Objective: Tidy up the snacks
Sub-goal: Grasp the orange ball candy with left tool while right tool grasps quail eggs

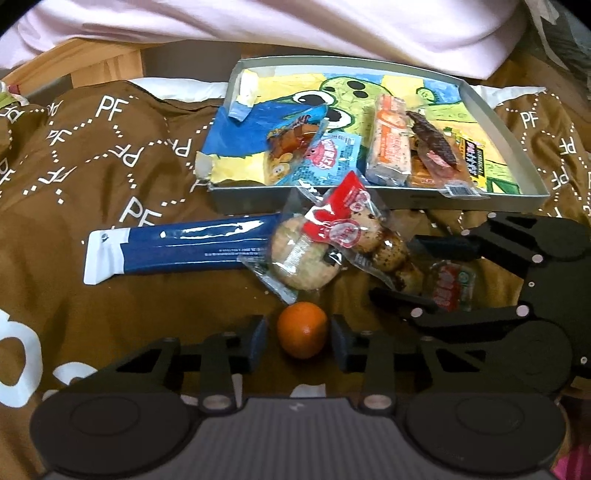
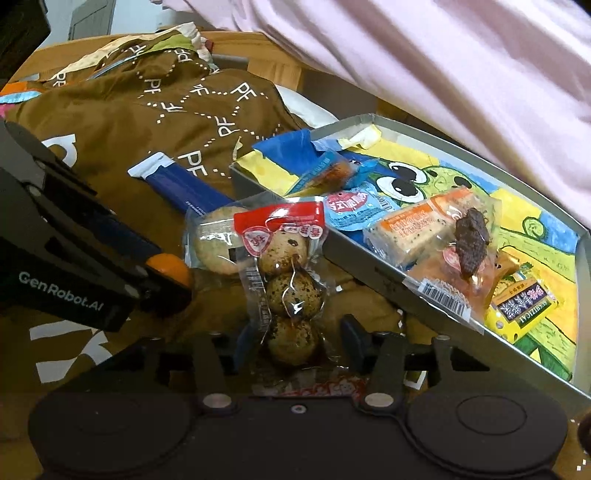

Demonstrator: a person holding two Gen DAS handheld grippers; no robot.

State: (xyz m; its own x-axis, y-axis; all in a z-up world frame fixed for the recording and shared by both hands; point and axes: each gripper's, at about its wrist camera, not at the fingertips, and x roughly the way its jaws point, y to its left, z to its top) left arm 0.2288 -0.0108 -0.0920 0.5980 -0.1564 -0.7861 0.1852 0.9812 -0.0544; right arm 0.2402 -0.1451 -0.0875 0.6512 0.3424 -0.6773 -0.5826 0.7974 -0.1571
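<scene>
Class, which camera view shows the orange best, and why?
The left wrist view: the whole orange sits unobstructed between the open fingers of the left hand-held gripper. In the right wrist view only a sliver of it shows behind that gripper.

Home bedroom: brown printed duvet, pink bedding, wooden bedframe.

"PF" repeats across the brown cloth; "GenRobot.AI" marks the left claw.

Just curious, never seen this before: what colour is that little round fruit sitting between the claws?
Orange, bright and plain, clearest in the left wrist view.
</scene>
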